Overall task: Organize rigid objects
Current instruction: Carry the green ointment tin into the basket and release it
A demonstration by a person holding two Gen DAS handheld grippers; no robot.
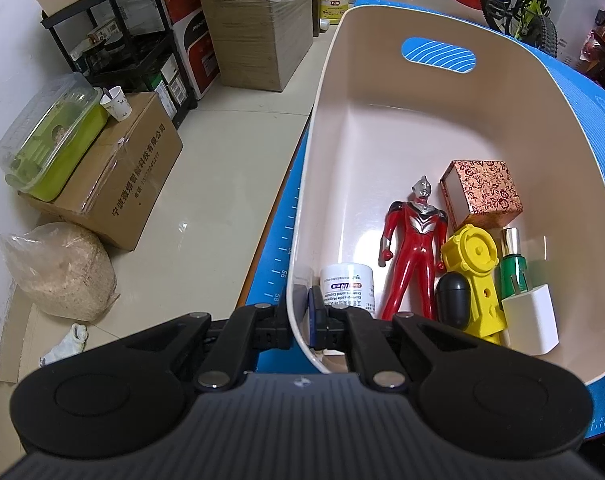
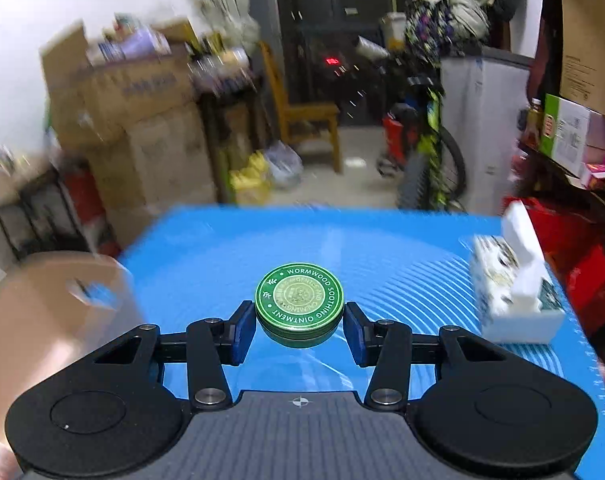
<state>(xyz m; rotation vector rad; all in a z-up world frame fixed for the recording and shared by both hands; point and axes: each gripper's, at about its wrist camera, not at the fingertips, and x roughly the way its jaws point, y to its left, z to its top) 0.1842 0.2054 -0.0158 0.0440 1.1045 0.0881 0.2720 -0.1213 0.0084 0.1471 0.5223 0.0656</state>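
We clamp the bin (image 1: 322, 128) rim in our left gripper (image 1: 302, 320) – toy figure (image 1: 414, 248), pill bottle (image 1: 347, 286) and others already inside – while our right gripper (image 2: 300, 320) grips the green ointment tin (image 2: 299, 300), bin blurred at nine o'clock.

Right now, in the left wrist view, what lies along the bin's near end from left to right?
White labelled medicine bottle → red and silver action figure → black egg-shaped object → yellow plastic toy → white charger cube.
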